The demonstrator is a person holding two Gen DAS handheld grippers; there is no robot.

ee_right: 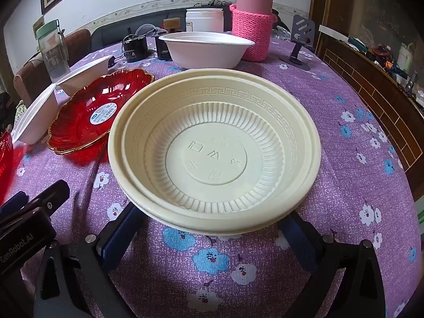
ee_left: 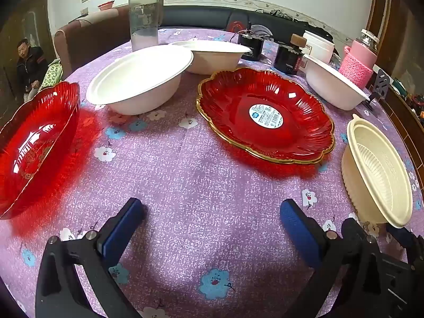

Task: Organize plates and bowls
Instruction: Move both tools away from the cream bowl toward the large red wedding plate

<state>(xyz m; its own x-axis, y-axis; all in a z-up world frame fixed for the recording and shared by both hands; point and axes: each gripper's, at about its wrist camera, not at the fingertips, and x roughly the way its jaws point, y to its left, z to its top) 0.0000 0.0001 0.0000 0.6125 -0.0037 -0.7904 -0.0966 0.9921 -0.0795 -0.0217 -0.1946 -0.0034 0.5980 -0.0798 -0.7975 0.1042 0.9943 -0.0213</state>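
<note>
A cream ribbed bowl, two nested by its double rim, sits right in front of my right gripper. That gripper is open, its fingers at either side of the bowl's near rim. The same bowl shows in the left wrist view at the right. My left gripper is open and empty over bare cloth. A red gold-rimmed plate lies ahead of it, also in the right wrist view. A second red dish is at the far left. White bowls stand behind.
A purple flowered cloth covers the round table. At the back stand a clear bottle, black jars, a white tub, a pink knit-sleeved flask and a phone stand. A person sits beyond the left edge.
</note>
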